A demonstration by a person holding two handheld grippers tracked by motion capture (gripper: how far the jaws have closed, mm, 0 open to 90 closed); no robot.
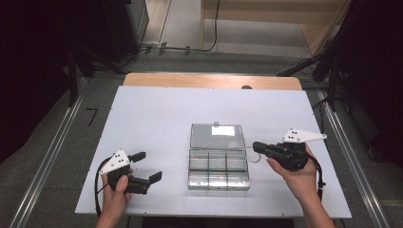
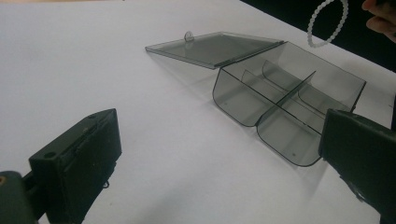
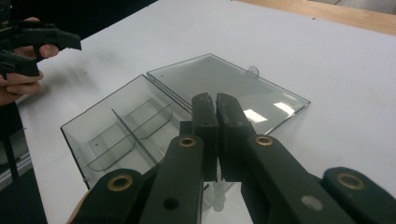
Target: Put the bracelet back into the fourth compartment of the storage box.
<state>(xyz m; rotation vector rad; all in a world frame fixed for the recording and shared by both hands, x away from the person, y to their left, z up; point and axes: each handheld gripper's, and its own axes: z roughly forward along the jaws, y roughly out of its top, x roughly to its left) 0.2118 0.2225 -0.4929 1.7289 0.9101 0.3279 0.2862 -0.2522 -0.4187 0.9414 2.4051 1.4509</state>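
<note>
With its lid folded flat back, a clear compartment box (image 1: 218,164) lies mid-worktop (image 1: 142,123) as the right claw (image 1: 257,147), clamped on a white bead bracelet (image 2: 328,22), hovers beside it, apparently to drop it in, while the left claw (image 1: 147,166) waits wide open and empty.

One clear divided box (image 1: 218,164) with open lid, one white bead bracelet (image 2: 329,22), two grippers.
</note>
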